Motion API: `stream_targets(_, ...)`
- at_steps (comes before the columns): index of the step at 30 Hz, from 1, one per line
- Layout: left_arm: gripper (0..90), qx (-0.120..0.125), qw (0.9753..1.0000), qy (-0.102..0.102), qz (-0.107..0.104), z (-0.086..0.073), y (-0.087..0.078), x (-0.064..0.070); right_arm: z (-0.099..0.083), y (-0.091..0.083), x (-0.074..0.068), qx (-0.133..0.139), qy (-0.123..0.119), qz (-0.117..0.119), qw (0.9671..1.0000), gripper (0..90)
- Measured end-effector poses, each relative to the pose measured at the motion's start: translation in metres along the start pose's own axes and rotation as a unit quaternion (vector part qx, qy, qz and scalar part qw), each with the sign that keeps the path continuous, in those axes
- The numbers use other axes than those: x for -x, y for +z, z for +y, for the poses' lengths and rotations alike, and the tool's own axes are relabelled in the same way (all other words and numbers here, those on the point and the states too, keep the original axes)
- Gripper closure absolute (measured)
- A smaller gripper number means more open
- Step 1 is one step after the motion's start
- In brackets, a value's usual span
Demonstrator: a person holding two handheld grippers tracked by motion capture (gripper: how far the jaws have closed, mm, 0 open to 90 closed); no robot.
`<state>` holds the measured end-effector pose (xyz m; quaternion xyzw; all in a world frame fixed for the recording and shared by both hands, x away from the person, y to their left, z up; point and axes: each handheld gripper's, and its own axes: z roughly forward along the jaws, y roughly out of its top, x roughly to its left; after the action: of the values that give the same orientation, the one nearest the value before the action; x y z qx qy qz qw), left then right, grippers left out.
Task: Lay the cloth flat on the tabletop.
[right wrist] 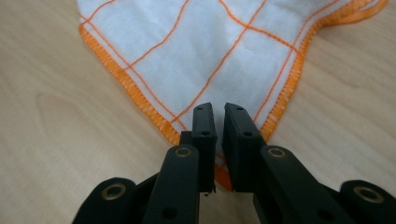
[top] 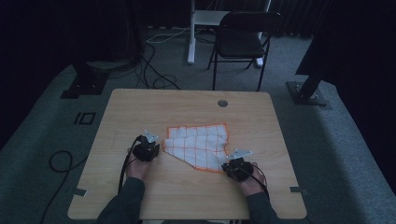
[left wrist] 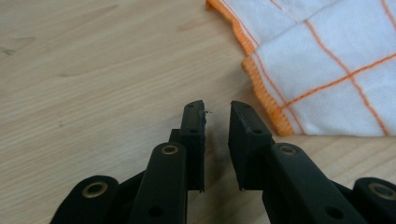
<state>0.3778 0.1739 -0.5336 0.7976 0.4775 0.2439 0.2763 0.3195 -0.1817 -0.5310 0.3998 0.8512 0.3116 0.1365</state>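
High view: a woven white cloth with orange grid lines and stitched orange hem is spread on the pale wood-grain table. Its near right corner is pinched by the right gripper. The left gripper is held slightly parted, empty, beside the left edge.

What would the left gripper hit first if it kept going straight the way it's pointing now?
Probably bare table: the left gripper points at wood just beside the cloth's orange-stitched corner. The hem lies slightly right of its line, so the right jaw might brush it; depth is hard to judge.
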Motion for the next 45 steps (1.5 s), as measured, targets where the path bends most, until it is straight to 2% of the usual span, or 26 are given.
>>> stream_targets(4, 74.8, 0.002, 0.9999, 0.002, -0.017, 0.000, -0.001, 0.004, -0.003, -0.003, -0.002, 0.004, -0.008, -0.002, 1.0000, 79.2)
stream_targets(5, 74.1, 0.004, 0.9995, 0.004, -0.031, -0.001, -0.001, 0.005, -0.003, -0.003, -0.002, 0.006, -0.009, -0.002, 0.9999, 78.2)
stream_targets(6, 73.0, 0.004, 0.9993, 0.006, -0.035, -0.001, -0.002, 0.006, -0.002, -0.003, -0.003, 0.010, -0.010, -0.003, 0.9999, 76.2)
stream_targets(12, 67.9, 0.016, 0.9982, 0.014, -0.056, -0.004, -0.010, 0.013, 0.001, -0.004, -0.006, 0.022, -0.020, -0.007, 0.9995, 72.5)
stream_targets(15, 65.3, 0.021, 0.9968, 0.029, -0.071, -0.006, -0.016, 0.019, 0.002, -0.003, -0.005, 0.024, -0.020, -0.011, 0.9995, 70.9)
stream_targets(18, 62.3, 0.025, 0.9954, 0.032, -0.087, -0.007, -0.016, 0.023, 0.003, 0.000, -0.002, 0.024, -0.015, -0.012, 0.9995, 71.1)
stream_targets(23, 53.1, 0.045, 0.9913, 0.037, -0.118, -0.003, -0.013, 0.033, 0.003, 0.004, 0.000, 0.022, -0.014, -0.014, 0.9996, 71.1)
stream_targets(25, 50.2, 0.048, 0.9900, 0.044, -0.125, 0.001, -0.012, 0.038, 0.003, 0.004, 0.000, 0.023, -0.013, -0.014, 0.9996, 71.0)
stream_targets(29, 48.7, 0.035, 0.9911, 0.046, -0.120, 0.006, -0.003, 0.046, 0.003, 0.006, 0.003, 0.024, -0.008, -0.011, 0.9996, 70.7)
stream_targets(32, 54.2, 0.030, 0.9923, 0.040, -0.113, 0.006, 0.002, 0.049, 0.003, 0.007, 0.004, 0.024, -0.005, -0.007, 0.9997, 70.7)
stream_targets(33, 58.3, 0.031, 0.9920, 0.038, -0.117, 0.006, 0.002, 0.049, 0.003, 0.008, 0.004, 0.025, -0.004, -0.007, 0.9997, 70.8)
stream_targets(34, 66.9, 0.030, 0.9919, 0.038, -0.117, 0.006, 0.001, 0.049, 0.003, 0.008, 0.005, 0.024, -0.002, -0.006, 0.9997, 70.8)
stream_targets(36, 78.3, 0.026, 0.9912, 0.045, -0.121, 0.007, 0.000, 0.052, 0.003, 0.007, 0.005, 0.024, 0.000, -0.005, 0.9997, 70.8)
stream_targets(37, 80.8, 0.023, 0.9910, 0.047, -0.123, 0.007, -0.001, 0.053, 0.003, 0.007, 0.004, 0.024, 0.000, -0.004, 0.9997, 70.9)
stream_targets(42, 84.3, 0.020, 0.9887, 0.049, -0.140, 0.004, -0.016, 0.054, 0.002, 0.005, 0.000, 0.018, -0.001, 0.001, 0.9998, 71.5)
stream_targets(45, 84.4, 0.027, 0.9869, 0.069, -0.143, 0.007, -0.031, 0.056, 0.000, 0.004, 0.000, 0.016, -0.001, 0.004, 0.9999, 71.6)
